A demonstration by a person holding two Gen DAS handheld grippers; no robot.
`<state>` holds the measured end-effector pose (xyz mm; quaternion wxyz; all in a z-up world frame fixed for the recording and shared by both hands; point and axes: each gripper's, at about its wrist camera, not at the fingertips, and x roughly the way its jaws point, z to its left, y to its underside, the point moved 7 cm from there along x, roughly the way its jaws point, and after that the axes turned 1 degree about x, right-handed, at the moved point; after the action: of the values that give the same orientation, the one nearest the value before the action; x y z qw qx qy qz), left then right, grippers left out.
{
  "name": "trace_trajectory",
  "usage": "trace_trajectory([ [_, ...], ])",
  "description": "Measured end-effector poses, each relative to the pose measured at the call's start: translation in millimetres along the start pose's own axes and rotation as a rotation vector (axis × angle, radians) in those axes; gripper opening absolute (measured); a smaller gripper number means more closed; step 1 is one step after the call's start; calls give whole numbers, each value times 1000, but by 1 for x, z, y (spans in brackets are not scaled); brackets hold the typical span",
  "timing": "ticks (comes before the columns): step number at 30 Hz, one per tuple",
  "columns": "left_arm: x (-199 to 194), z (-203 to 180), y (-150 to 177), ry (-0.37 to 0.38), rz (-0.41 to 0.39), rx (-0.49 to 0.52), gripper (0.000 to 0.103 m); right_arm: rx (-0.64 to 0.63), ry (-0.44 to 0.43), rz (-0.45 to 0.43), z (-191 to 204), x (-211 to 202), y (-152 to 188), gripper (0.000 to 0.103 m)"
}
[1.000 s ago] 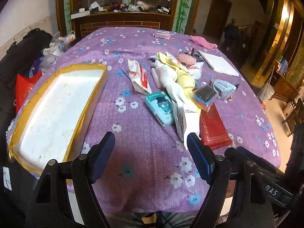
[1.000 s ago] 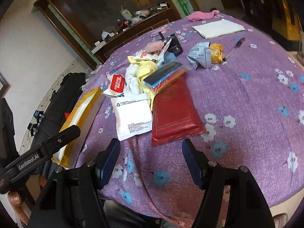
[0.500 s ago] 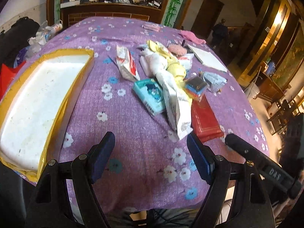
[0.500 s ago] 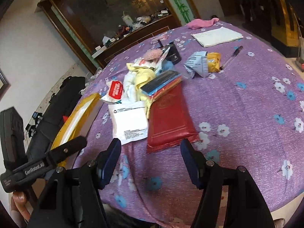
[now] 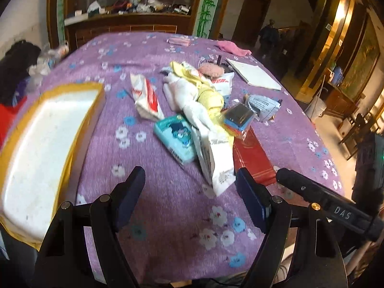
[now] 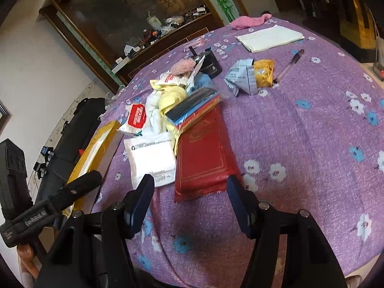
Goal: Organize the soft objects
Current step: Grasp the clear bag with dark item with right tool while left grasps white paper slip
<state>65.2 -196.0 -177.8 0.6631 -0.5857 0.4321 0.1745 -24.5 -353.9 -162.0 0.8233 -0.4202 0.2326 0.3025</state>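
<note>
My right gripper (image 6: 188, 192) is narrowing its jaws a little, though they are still standing wide with nothing between them; the near edge of the red packet (image 6: 204, 158) is lying just ahead of the gap, the white pouch (image 6: 151, 158) just ahead of my left-side finger. My left gripper (image 5: 190, 188) is tilting down and drifting toward the heap, so the pile is sitting closer to its tips than a second ago; its jaws are spread wide and empty too. I am reading this as the approach: nothing is gripped yet, and the whole sorting is still ahead. The soft things, the yellow and white cloth (image 5: 204, 98) and the blue tissue pack (image 5: 176, 136), are lying beyond my left jaws, slightly toward their right; the yellow-rimmed tray (image 5: 79, 120) is sitting off their left side, empty. Everything is resting on a purple flowered tablecloth (image 6: 300, 132). Far past the heap, a pink rag (image 6: 249, 21) is lying beside a glass-fronted cabinet (image 5: 129, 0)
</note>
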Motion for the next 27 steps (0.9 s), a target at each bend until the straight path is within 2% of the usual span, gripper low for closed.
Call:
trace_trajectory([
  [7,6,-6,-11,-87,-28,75,79,22,-30,-3,4,5,-11,63],
  [10,4,-5,-15,-72,-38,72,79,53,-45,18,1,14,-13,63],
  [15,3,-4,-18,-108,-39,93,79,98,-64,35,-6,27,-16,63],
  [24,-21,10,-9,36,-43,-35,79,174,-81,50,-8,44,-32,63],
  [27,-30,9,-12,43,-72,-30,79,213,-56,41,-7,54,-50,63],
])
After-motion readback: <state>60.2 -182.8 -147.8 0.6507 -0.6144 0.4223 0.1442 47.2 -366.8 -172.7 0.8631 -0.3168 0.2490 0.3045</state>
